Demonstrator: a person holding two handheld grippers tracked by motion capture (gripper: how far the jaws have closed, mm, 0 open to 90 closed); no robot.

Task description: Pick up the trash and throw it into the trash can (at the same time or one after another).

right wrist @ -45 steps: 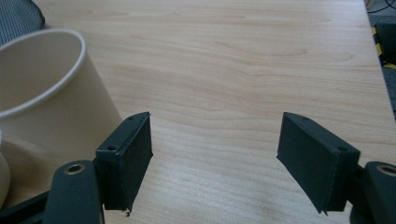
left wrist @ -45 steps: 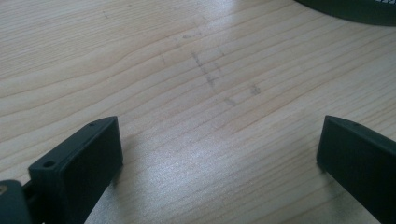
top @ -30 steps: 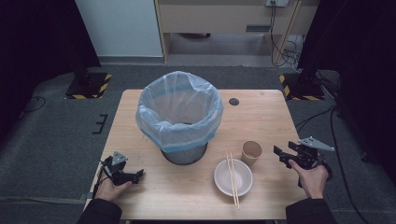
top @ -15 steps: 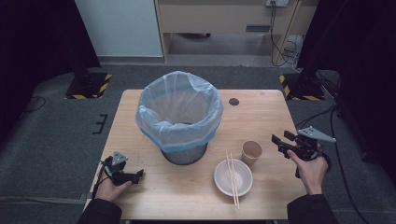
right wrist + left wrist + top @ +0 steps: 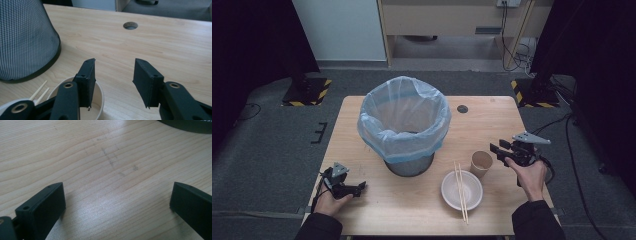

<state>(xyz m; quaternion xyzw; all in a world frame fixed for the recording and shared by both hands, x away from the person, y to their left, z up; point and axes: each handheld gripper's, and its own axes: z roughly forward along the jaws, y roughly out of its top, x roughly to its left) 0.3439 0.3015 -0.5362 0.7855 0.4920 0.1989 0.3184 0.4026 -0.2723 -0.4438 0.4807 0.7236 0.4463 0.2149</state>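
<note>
Brown paper cup (image 5: 481,163) stands upright on my light wooden table (image 5: 492,120), right of centre, just beside the white round bowl (image 5: 461,190) and touching nothing I can see from the high view. Two wooden chopsticks (image 5: 461,192) lie across that bowl, sticking out past its near rim. Black mesh waste bin with a pale blue plastic liner (image 5: 404,125) sits mid-table, left of the cup and behind the bowl.

My right gripper (image 5: 498,149) hovers right next to the cup, held in my right hand (image 5: 528,172), jaws apart with nothing between them. In the right gripper view the gripper (image 5: 113,82) has its left jaw over the cup's (image 5: 96,110) open mouth, the right jaw outside over bare table; mesh bin wall (image 5: 25,37) at left, chopstick tips (image 5: 40,92) lower left, a round cable hole (image 5: 130,25) in the tabletop further off.

My left gripper (image 5: 360,187) rests low at the near left corner in my left hand (image 5: 332,200), well apart from everything. In the left gripper view its jaws are wide apart over bare wood grain (image 5: 105,170), the gripper (image 5: 117,202) empty
</note>
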